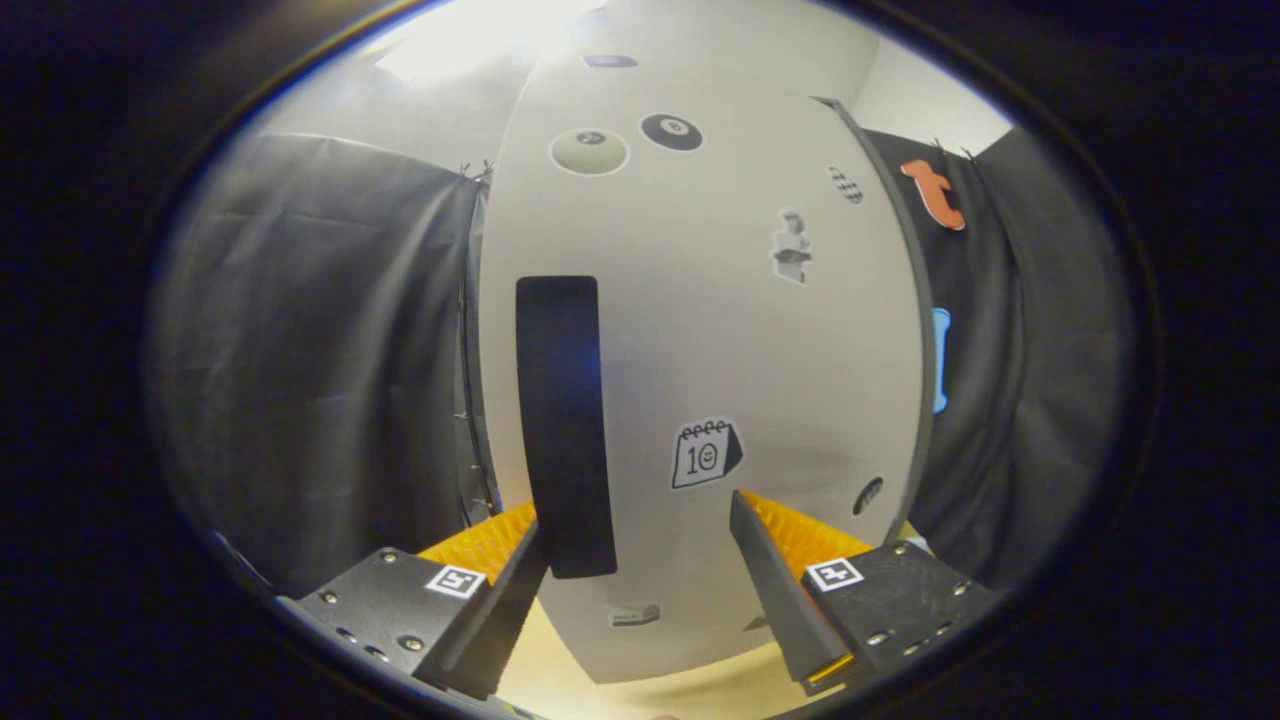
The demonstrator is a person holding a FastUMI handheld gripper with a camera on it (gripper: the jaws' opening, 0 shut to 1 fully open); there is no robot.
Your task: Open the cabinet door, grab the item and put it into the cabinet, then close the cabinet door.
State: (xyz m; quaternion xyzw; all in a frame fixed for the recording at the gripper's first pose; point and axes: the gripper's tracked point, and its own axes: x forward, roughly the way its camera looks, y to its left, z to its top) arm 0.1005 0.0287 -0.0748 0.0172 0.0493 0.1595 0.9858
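So the gripper (640, 560) is right up at the white cabinet door (700, 330), which looks closed from here. The door is a smooth pale panel with a bunch of small stickers on it: a calendar sticker with a 10 on it (706, 453) just ahead of the fingers, 2 round ball stickers (630, 142) up near the top, and a little figure sticker (792, 247) off toward the right. A couple more tiny ones sit low on the door, too small to make out.

The tall black vertical handle (563, 425) runs down the left part of the door. Its lower end sits right by the left finger (500, 610), maybe touching the inner edge, can't say for sure. The right finger (785, 600) is well clear of it, so the claw is spread wide and has hold of nothing.

Dark cloth wall (310, 350) hangs either side of the cabinet, and there's a pale tabletop (640, 690) below the door. The item to put away isn't something I can pick out here.
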